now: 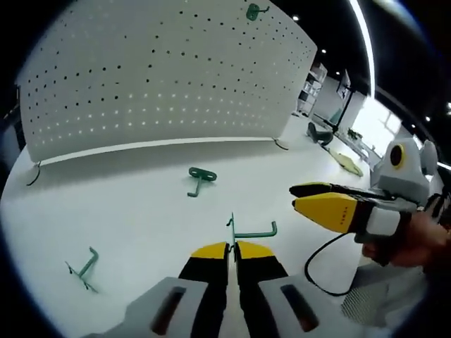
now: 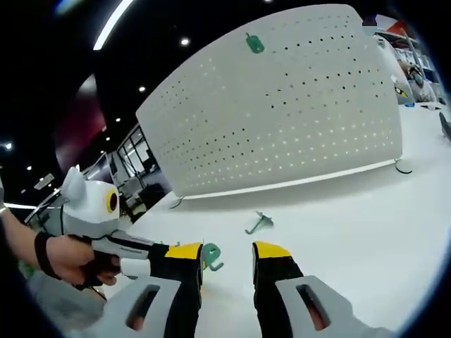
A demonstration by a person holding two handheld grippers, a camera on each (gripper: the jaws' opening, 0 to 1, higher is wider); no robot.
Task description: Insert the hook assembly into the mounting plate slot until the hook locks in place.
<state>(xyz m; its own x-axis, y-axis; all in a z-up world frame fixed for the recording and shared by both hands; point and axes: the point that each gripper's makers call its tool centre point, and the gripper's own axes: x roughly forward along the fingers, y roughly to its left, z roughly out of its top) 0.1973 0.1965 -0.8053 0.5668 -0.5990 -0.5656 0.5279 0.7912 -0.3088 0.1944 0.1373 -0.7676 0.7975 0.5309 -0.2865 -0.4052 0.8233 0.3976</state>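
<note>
The left gripper (image 1: pixel 232 248) is pinching a green hook (image 1: pixel 251 230) tight between its yellow tips, just above the white table (image 1: pixel 141 204). The right gripper (image 2: pixel 227 255) is holding its jaws wide apart with nothing between them. Two more green hooks (image 1: pixel 199 178) (image 1: pixel 84 268) are lying on the table. The white board with holes (image 1: pixel 162 70) is standing far behind, with one hook (image 1: pixel 254 10) hanging near its top.

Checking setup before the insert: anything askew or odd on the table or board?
Nothing damaged. Loose green hooks lie scattered on the white table: one tipped at front left, one mid-table. One hook already hangs high on the pegboard. The left gripper is shut on a hook.
</note>
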